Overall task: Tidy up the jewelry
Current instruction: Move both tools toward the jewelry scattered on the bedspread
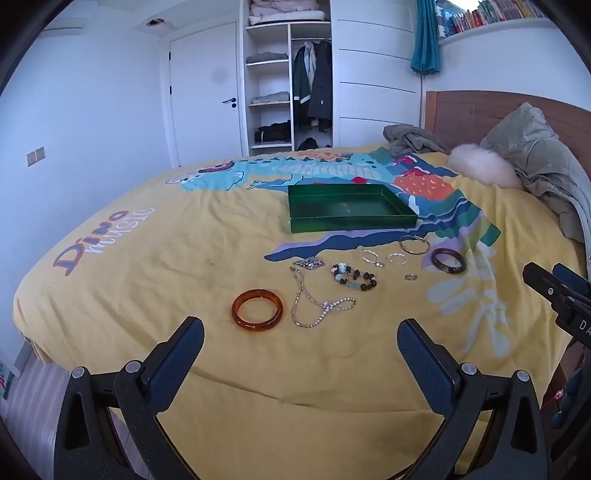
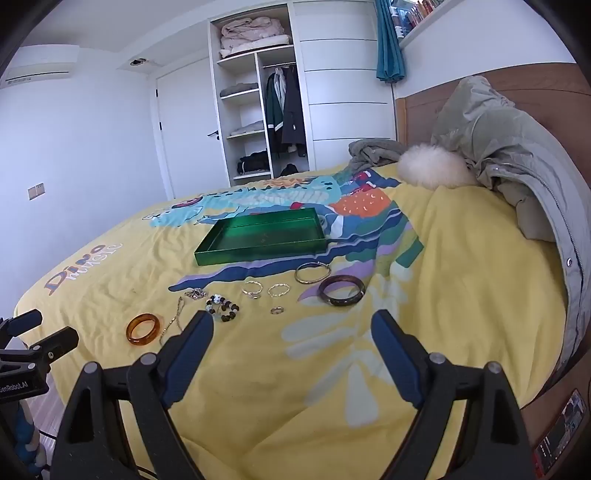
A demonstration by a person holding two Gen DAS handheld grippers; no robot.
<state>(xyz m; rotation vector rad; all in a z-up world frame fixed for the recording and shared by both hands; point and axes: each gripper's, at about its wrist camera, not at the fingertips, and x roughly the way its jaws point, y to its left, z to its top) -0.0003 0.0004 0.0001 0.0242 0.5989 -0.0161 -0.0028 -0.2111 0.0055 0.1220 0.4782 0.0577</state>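
Clearly, "Dino music" bedspread (image 1: 110, 236) lettering.

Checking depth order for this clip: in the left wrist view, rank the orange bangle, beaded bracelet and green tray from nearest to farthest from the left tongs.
1. Orange bangle, just ahead, left of centre.
2. Beaded bracelet, farther back, centre.
3. Green tray, farthest, mid-bed.
Left tongs open.

"Dino" in orange-and-blue letters, with "music" in white script beneath, printed on yellow bedspread (image 1: 147, 295), left side. Same wording seen on bedspread (image 2: 461, 295) in right wrist view. "DA" in white, cut off by frame edge, seen on right gripper (image 1: 554, 288) body. "SenRobot.AI" in white, first letters partly cropped, seen on left gripper (image 2: 22, 384) body. Book spines on shelf (image 1: 491, 22): not legible.
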